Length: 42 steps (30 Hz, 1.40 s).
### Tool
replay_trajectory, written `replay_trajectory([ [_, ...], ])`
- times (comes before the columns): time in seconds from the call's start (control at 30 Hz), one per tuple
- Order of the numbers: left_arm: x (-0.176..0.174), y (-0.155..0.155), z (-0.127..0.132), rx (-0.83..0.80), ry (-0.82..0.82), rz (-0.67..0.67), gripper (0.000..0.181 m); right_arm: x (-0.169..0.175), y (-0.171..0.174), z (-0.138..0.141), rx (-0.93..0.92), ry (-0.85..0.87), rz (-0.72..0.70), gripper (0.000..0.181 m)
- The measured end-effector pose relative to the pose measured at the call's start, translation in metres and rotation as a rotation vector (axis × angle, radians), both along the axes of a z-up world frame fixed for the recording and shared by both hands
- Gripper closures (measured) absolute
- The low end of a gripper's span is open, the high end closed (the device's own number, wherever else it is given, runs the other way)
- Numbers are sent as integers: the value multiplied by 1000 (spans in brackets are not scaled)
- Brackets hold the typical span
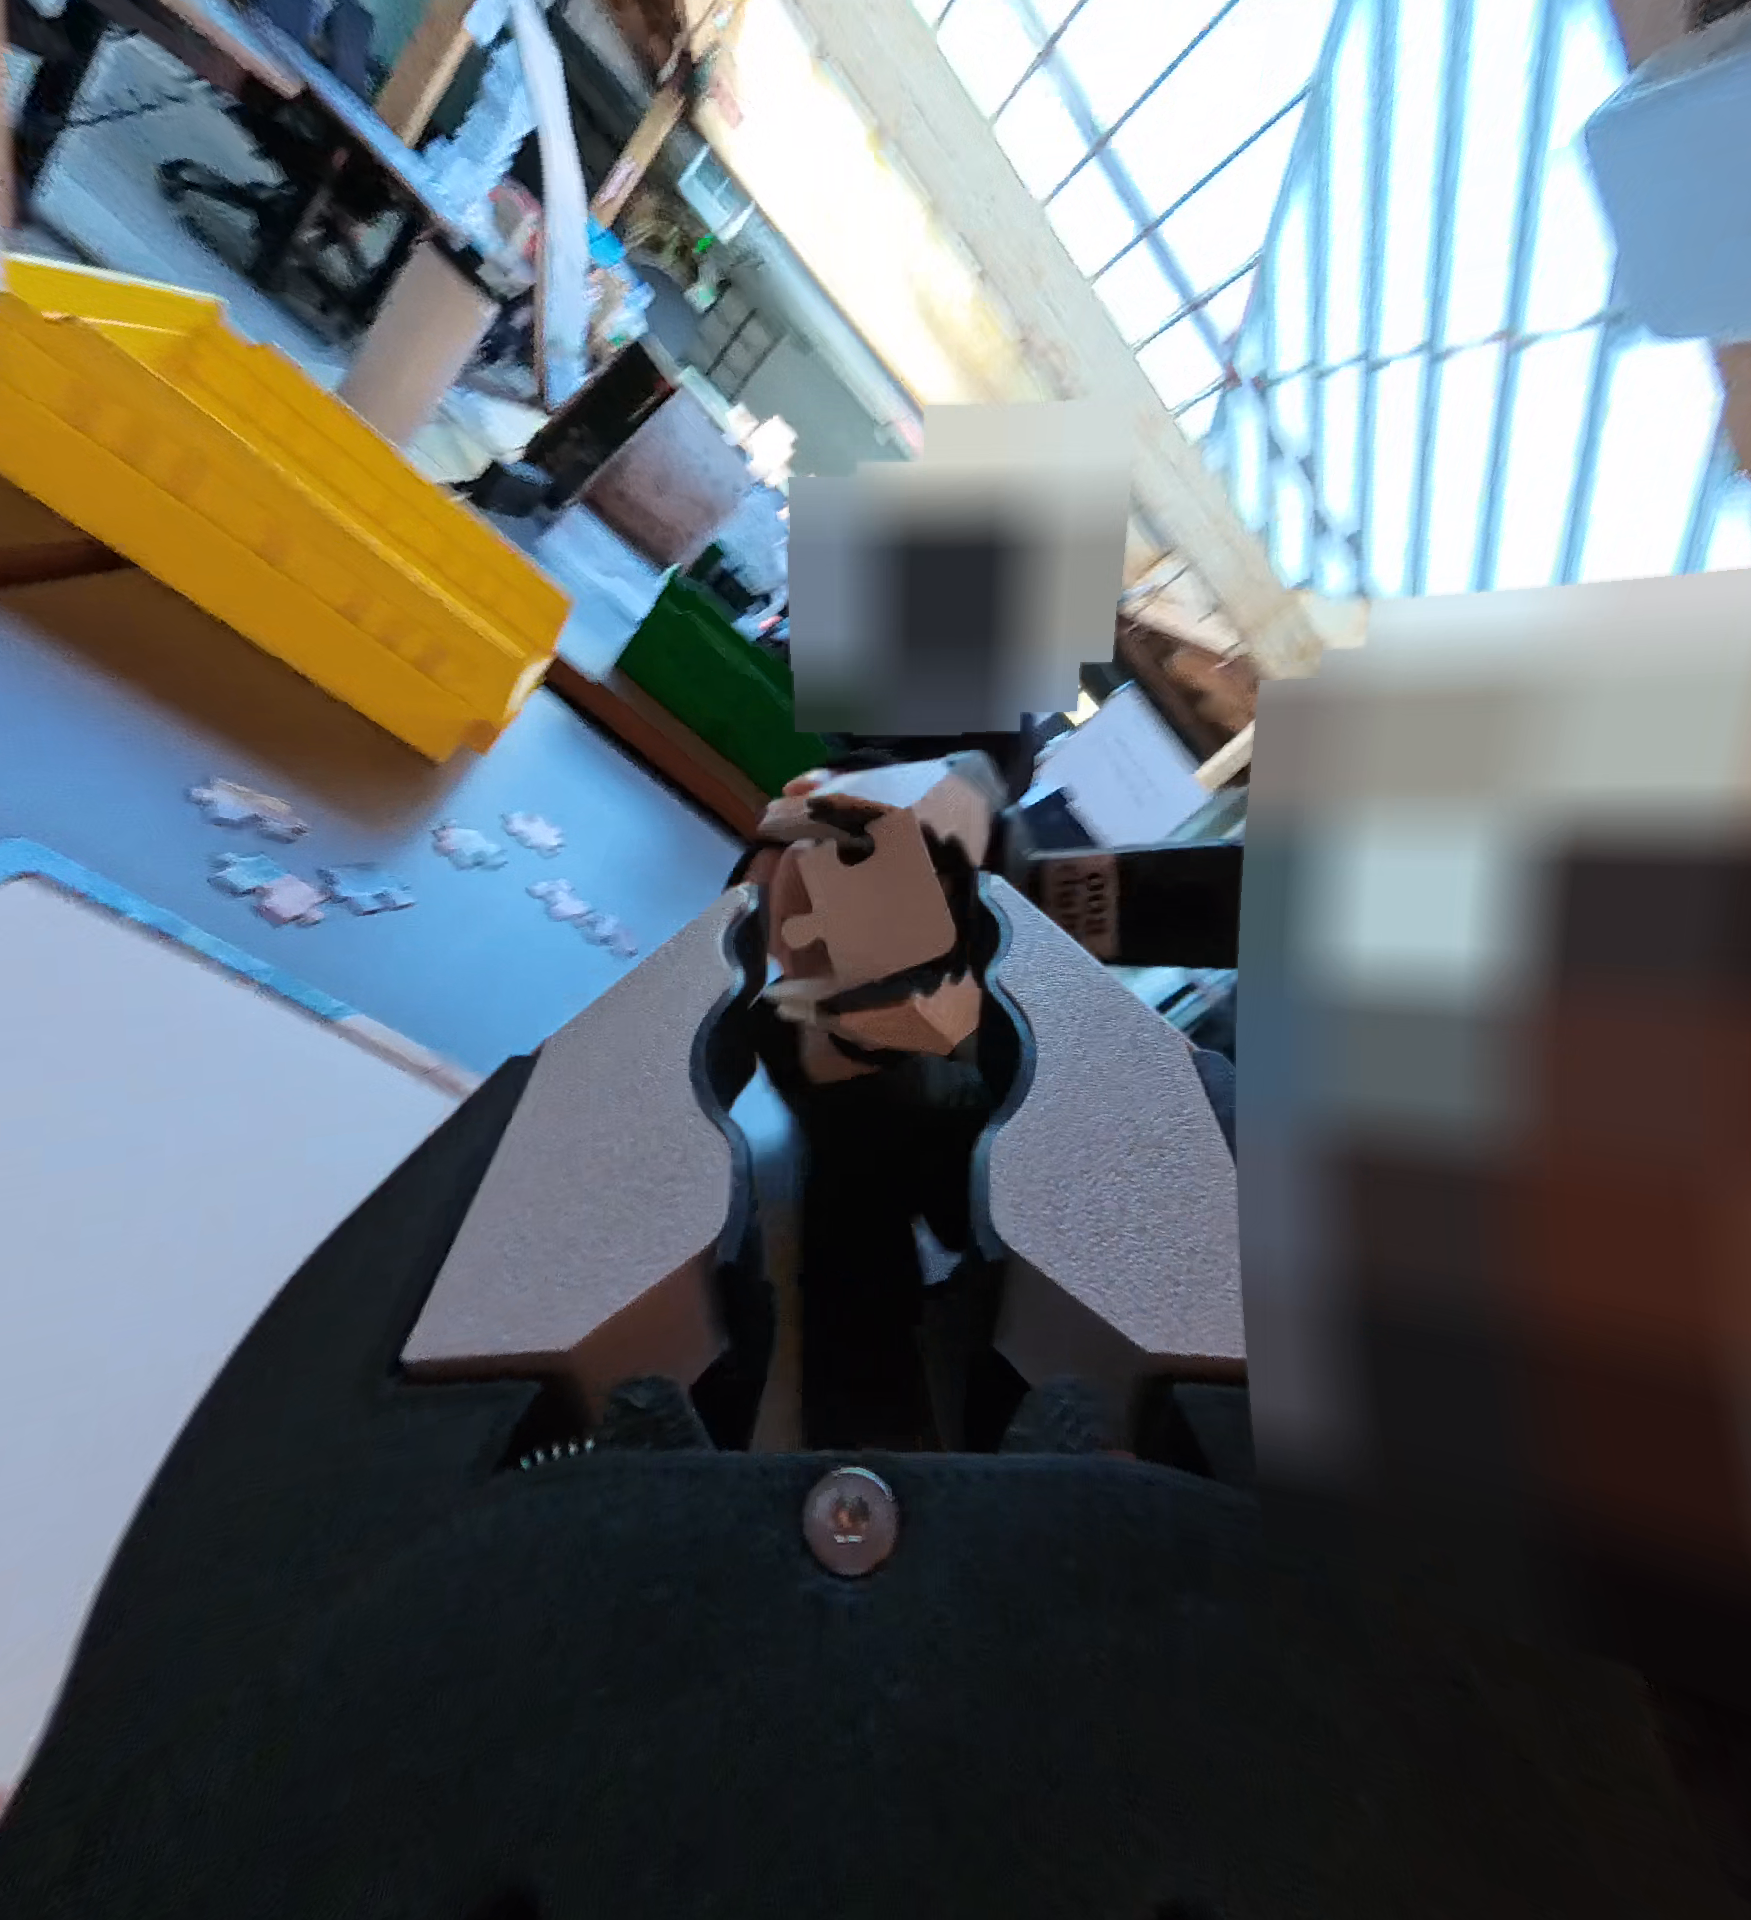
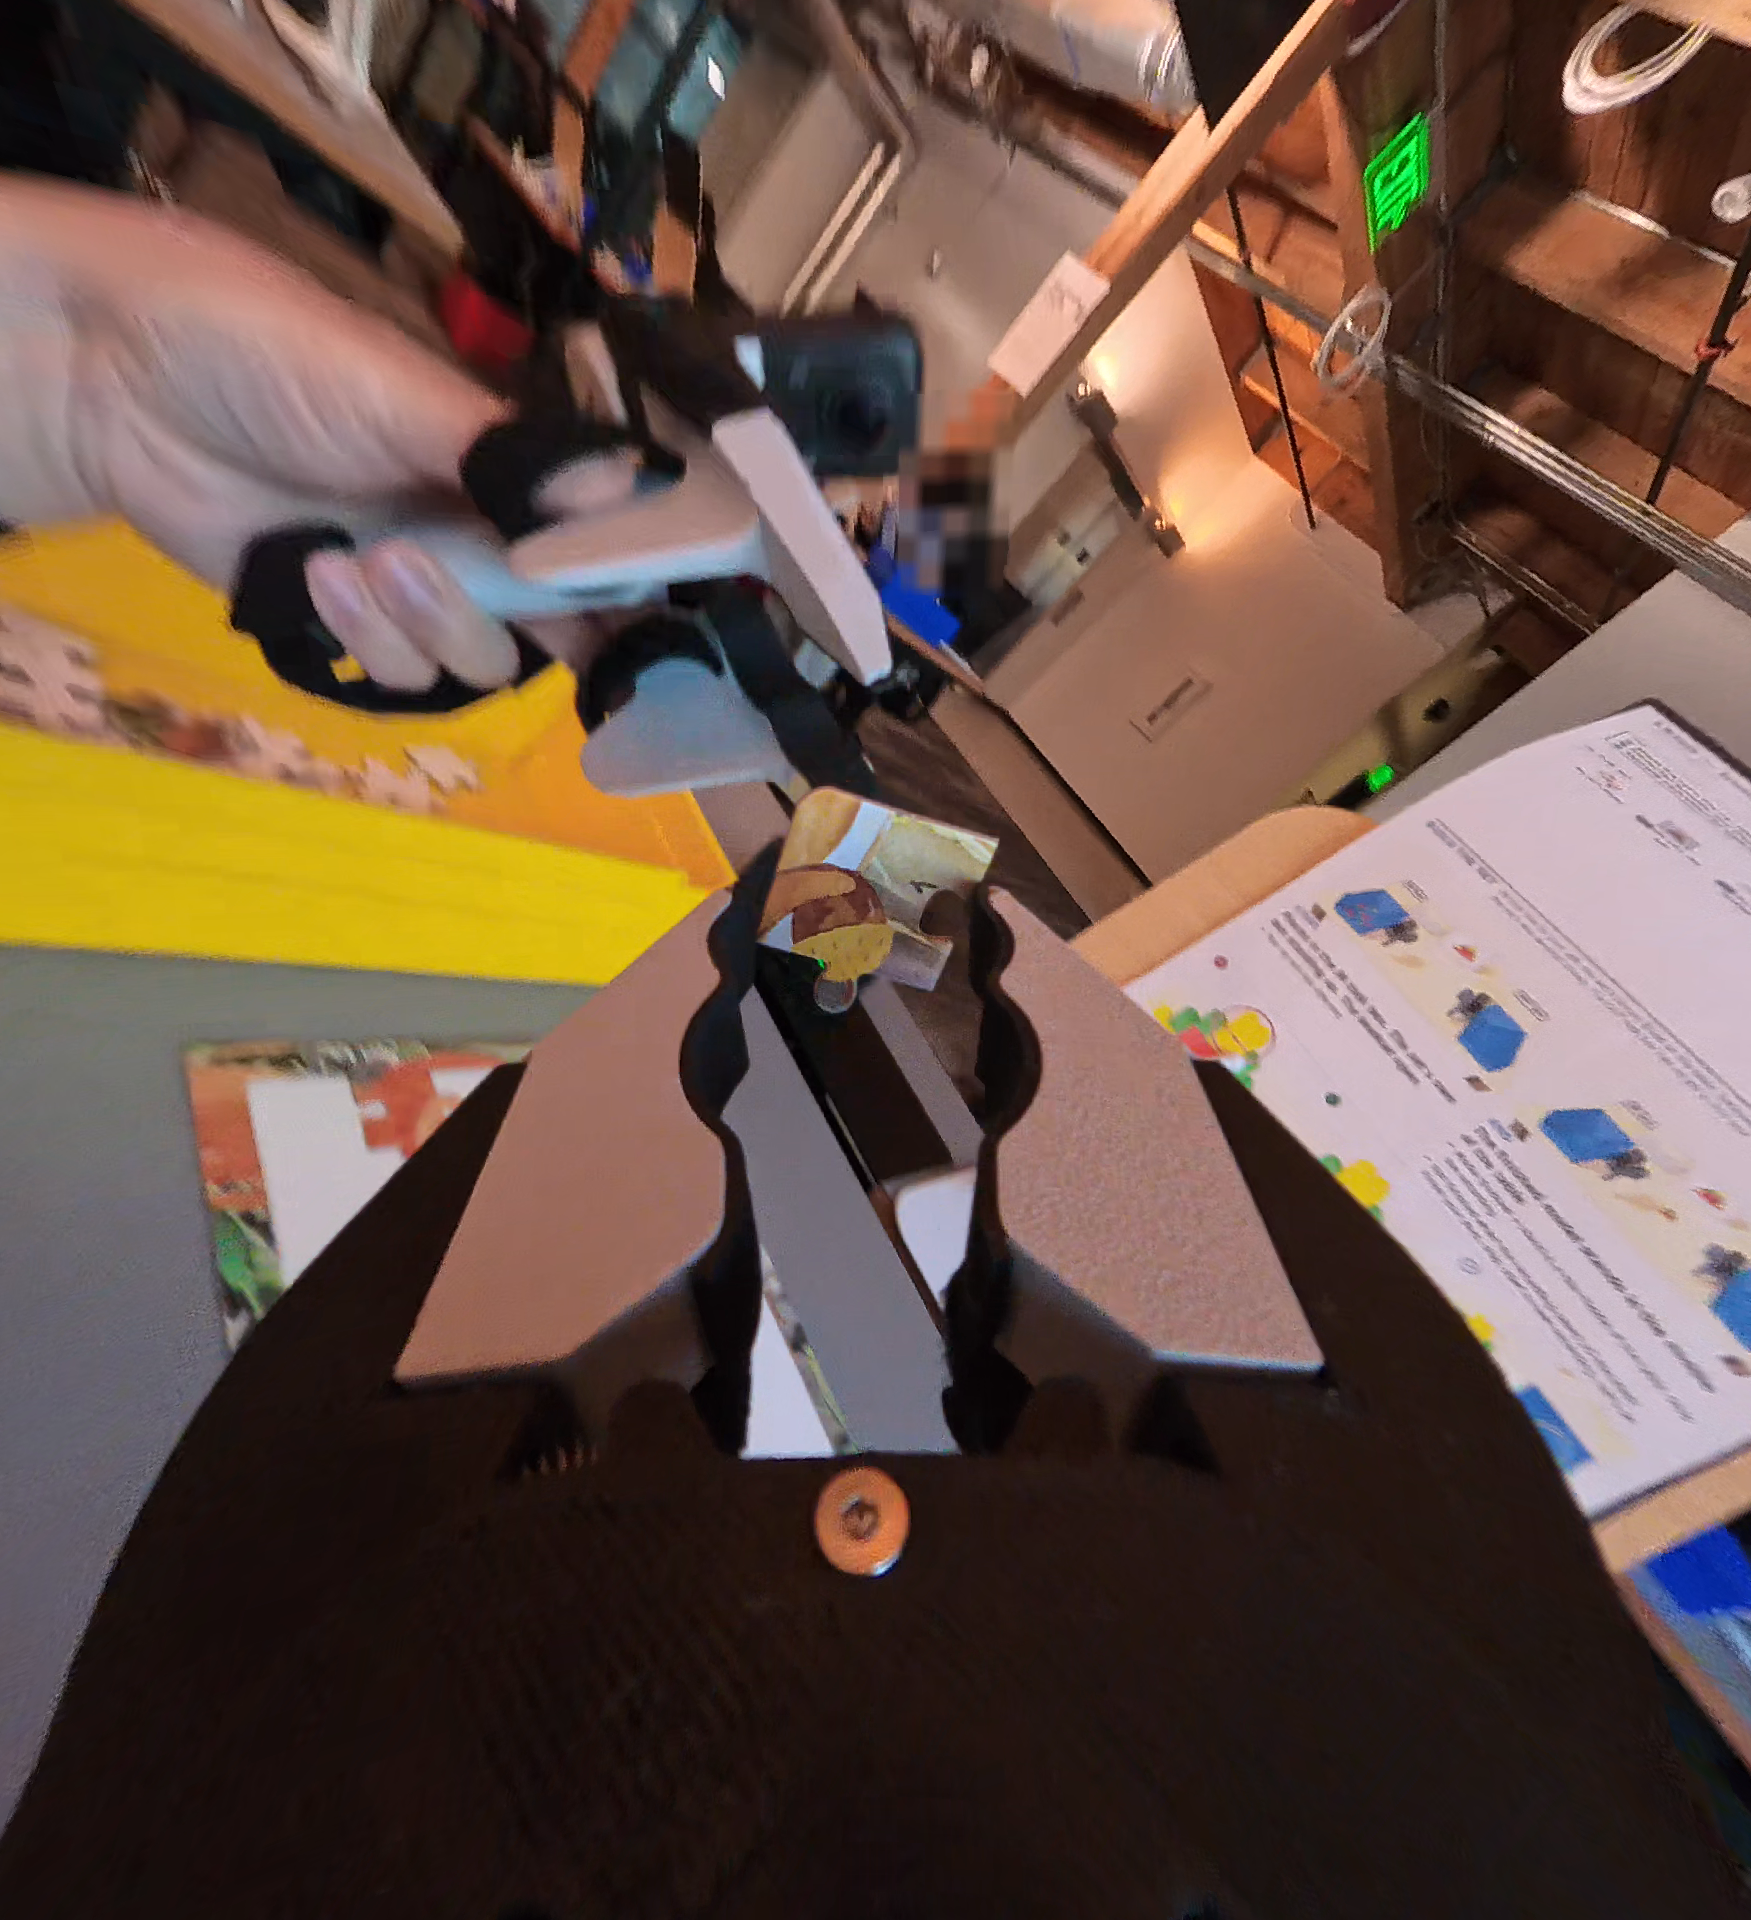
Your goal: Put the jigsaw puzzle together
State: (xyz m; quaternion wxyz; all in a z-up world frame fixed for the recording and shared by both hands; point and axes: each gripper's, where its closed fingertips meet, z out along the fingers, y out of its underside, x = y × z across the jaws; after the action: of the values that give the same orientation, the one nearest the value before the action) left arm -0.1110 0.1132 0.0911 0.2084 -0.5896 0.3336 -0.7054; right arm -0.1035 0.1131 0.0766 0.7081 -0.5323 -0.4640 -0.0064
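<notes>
Right claw (image 2: 860, 914): its grey fingers with black wavy pads are closing on a small cluster of joined cardboard jigsaw pieces (image 2: 881, 873), printed face towards its camera. The cluster's two side edges are meeting the pads right at the fingertips, and its lower corner is dipping behind the left pad.

Left claw (image 1: 866, 925): its jaws are standing apart with nothing pinched between them. Just beyond its tips the same cluster (image 1: 850, 914) is showing its plain brown back. Motion blur is making the pads around it hard to separate from the cardboard. In the right wrist view this claw (image 2: 829, 727) is hanging above and left of the held cluster, blurred, in a person's hand (image 2: 175, 416).

Ahead-left of the left claw, several pale loose jigsaw pieces (image 1: 362, 883) are lying on the grey tabletop (image 1: 71, 727), too smeared to show their print. A yellow plastic bin (image 1: 258, 499) is sitting beyond them. A white puzzle board with a blue border (image 1: 123, 1143) is lying at lower left, cut off by the frame and the claw body.

Right of the right claw, a printed instruction sheet on a board (image 2: 1525, 1091) is running out of frame.
</notes>
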Motion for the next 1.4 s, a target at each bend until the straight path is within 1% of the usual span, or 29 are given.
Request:
replay_trajectory([
  [0.03, 3, -3, -8, 48, 63, 7, 141, 1, 3, -6, 0, -44, -22, 142],
  [0.13, 10, -10, -32, 124, 235, 7, 143, -2, 9, -25, -18, -156, -54, 141],
  [0.17, 12, -9, -37, 126, 263, 15, 147, -4, 10, -31, -18, -189, -58, 141],
  [0.23, 15, -7, -44, 106, 286, 20, 165, -6, 12, -38, -7, -237, -68, 141],
  [0.3, 14, -4, -47, 67, 290, 15, 174, -5, 14, -42, -7, -263, -79, 141],
  [0.37, 11, -2, -50, 31, 295, 14, 176, -6, 14, -44, -15, -260, -69, 141],
  [0.5, 10, -1, -51, 32, 306, 15, 178, -7, 11, -43, -26, -244, -37, 141],
  [0.77, 7, -2, -50, 11, 286, -6, 181, -9, 6, -41, -93, -139, 66, 142],
  [0.97, 8, 1, -46, -4, 250, 1, 181, -5, 7, -35, -94, -86, 89, 145],
  [1.03, 7, 5, -41, -8, 218, 22, 181, -1, 9, -28, -100, -27, 93, 141],
  [1.1, 4, 12, -33, 7, 177, 69, 181, 5, 12, -21, -157, 84, 112, 137],
  [1.17, 1, 20, -24, 43, 138, 130, 181, 12, 17, -16, -293, 253, 150, 136],
  [1.23, 0, 24, -15, 86, 100, 179, 181, 20, 28, -17, -496, 480, 171, 138],
  [1.3, 2, 25, -8, 119, 73, 212, 181, 14, 24, -15, -681, 675, 301, 135],
  [1.4, 6, 24, -3, 156, 51, 242, 181, 6, 18, -11, -824, 851, 410, 141],
])
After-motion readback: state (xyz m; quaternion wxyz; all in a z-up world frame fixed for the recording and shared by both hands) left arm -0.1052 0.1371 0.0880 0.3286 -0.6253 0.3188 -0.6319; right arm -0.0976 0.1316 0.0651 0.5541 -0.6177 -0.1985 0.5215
